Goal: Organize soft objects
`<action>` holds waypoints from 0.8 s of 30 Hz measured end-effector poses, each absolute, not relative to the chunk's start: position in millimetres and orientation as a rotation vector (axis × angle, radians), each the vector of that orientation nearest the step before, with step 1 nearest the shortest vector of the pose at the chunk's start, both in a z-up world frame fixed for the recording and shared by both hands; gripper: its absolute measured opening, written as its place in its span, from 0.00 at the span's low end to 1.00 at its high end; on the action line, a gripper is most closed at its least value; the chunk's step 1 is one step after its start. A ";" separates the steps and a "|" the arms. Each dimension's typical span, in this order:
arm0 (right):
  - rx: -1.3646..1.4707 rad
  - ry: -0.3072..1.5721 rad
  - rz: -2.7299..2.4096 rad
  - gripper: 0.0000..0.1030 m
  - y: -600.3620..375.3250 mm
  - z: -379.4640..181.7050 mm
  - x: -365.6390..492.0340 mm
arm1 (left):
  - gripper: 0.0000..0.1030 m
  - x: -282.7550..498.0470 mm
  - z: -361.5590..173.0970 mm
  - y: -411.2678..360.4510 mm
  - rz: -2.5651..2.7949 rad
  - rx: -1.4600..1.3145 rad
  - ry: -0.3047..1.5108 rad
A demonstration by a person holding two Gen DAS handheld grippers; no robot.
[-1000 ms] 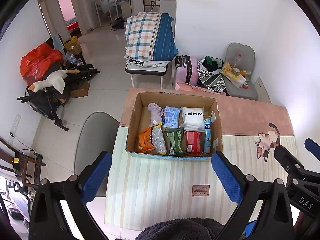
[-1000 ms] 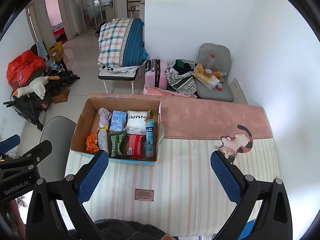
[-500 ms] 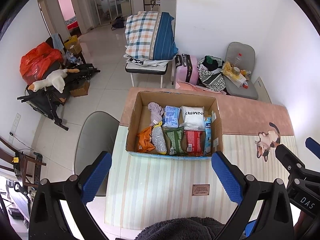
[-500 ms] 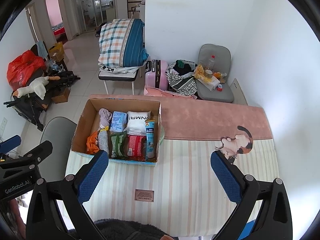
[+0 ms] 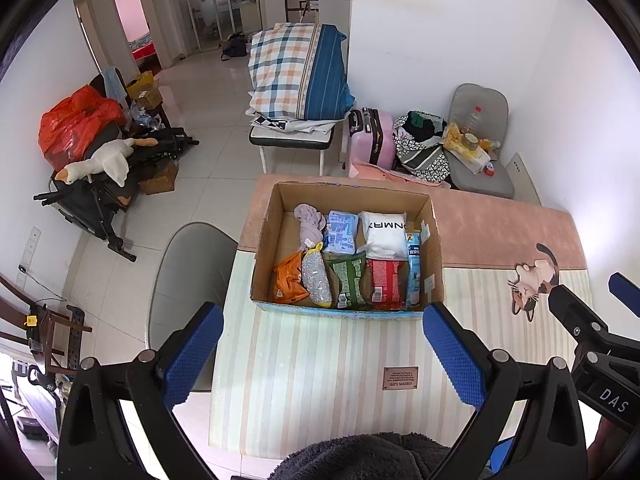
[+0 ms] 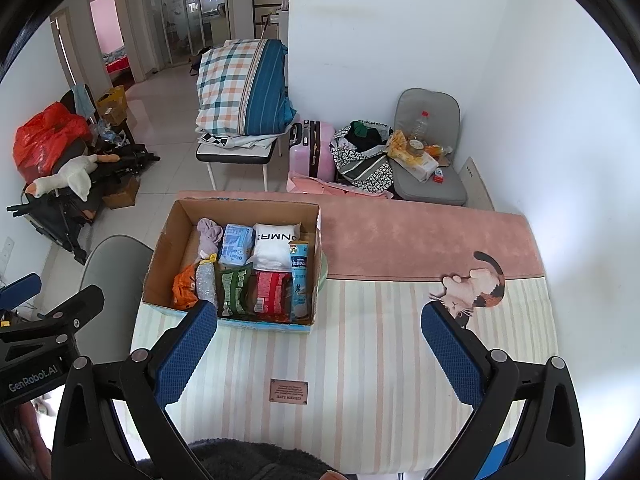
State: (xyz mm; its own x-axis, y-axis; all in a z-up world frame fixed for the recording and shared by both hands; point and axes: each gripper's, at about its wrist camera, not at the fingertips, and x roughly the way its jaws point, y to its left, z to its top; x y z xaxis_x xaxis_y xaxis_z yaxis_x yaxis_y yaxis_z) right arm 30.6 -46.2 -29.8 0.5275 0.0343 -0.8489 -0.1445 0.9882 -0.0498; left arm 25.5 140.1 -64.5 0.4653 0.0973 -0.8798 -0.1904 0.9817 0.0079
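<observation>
An open cardboard box stands on the striped table mat. It holds several soft packs in rows: a lilac cloth, a blue pack, a white pack, an orange bag, a green bag, a red bag and an upright blue pack. My left gripper is open and empty, held above the mat in front of the box. My right gripper is open and empty, to the right of the box.
A dark fuzzy item lies at the near table edge, below both grippers. A grey chair stands left of the table. A cat figure is printed on the mat at right. A wall runs along the right side.
Both grippers have barely shifted; the view has drifted very slightly. Nothing was taken hold of or let go.
</observation>
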 end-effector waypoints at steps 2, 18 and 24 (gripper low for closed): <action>-0.124 1.005 0.102 1.00 -46.0 -29.5 29.9 | 0.99 25.4 -64.5 140.0 0.176 -0.097 1.074; -0.127 0.992 0.093 1.00 -47.0 -26.7 25.0 | 0.99 25.0 -63.4 140.3 0.176 -0.095 1.072; -0.124 0.995 0.097 1.00 -47.7 -25.0 25.0 | 0.99 23.7 -61.9 140.8 0.175 -0.095 1.070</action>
State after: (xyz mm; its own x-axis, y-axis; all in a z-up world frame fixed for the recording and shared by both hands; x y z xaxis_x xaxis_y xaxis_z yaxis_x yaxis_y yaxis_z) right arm 25.0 -47.7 -25.0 0.5412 0.0246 -0.8406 -0.1380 0.9886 -0.0600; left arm 23.7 140.8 -61.9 0.4677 0.0966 -0.8786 -0.1884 0.9821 0.0077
